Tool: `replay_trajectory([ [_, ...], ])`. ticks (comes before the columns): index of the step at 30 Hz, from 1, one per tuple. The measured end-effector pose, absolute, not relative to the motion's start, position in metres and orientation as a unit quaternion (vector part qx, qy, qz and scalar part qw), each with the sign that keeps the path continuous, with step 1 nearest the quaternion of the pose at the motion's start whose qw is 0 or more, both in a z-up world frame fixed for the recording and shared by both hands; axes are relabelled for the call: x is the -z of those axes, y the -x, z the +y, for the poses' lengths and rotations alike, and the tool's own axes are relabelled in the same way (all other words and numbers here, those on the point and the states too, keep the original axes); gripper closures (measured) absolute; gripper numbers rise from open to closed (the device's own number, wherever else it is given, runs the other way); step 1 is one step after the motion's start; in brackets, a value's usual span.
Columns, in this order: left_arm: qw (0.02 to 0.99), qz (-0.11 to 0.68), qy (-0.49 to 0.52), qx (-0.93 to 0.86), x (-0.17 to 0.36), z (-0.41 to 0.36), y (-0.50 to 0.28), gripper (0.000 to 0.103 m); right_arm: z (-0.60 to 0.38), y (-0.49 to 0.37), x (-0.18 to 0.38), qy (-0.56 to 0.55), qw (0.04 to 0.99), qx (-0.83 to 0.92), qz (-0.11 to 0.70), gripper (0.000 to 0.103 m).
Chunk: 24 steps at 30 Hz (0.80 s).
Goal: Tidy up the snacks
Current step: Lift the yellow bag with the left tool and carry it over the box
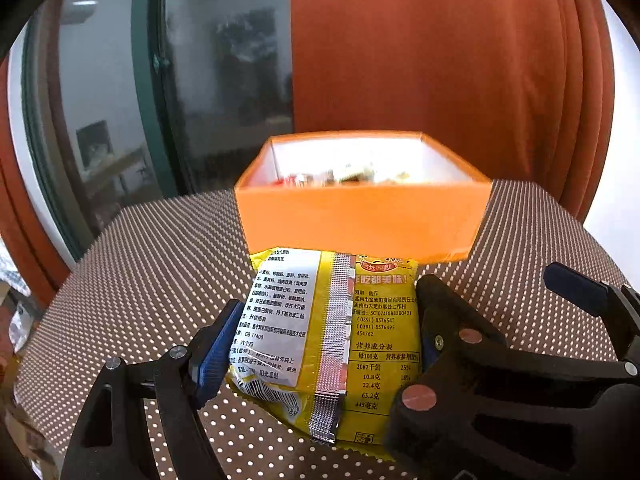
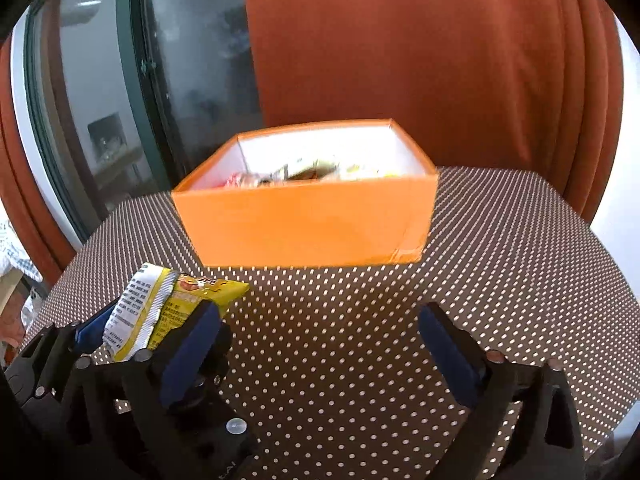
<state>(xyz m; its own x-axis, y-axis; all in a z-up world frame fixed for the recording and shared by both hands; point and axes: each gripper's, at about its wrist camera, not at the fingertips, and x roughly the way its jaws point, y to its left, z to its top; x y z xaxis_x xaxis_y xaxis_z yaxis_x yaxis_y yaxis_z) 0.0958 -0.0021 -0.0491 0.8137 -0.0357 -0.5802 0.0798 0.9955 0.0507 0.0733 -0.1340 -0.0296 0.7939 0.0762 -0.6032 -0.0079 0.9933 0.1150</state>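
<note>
Snack packet, yellow with a white printed panel and a silver crimped seam down its back, sits between the two blue-padded fingers of the left gripper, which is closed on its sides and carries it clear of the dotted tablecloth. In the left wrist view the packet fills the gap between the pads, its top edge reaching forward toward the near wall of the orange box, which stands just beyond it on the cloth. The right wrist view shows the same packet from the side, low on the left, pinched in the left gripper and tilted with one yellow corner pointing at the box. The right gripper holds nothing: its two blue pads stand wide apart with only bare spotted cloth between them, and the orange box lies ahead of it and well apart. The box is open at the top, white inside, and several wrappers already lie in it, though they are too bright and blurred to tell apart. Behind the table hang a rust-orange curtain and a dark glass door with a green frame.
</note>
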Motion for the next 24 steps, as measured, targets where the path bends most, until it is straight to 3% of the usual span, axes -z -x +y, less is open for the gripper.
replay_trajectory([
  [24,0.978,0.208,-0.016,0.025,-0.054,-0.019,-0.094,0.023,-0.155,-0.071,-0.072,-0.041,0.973,-0.029,0.225,0.000],
])
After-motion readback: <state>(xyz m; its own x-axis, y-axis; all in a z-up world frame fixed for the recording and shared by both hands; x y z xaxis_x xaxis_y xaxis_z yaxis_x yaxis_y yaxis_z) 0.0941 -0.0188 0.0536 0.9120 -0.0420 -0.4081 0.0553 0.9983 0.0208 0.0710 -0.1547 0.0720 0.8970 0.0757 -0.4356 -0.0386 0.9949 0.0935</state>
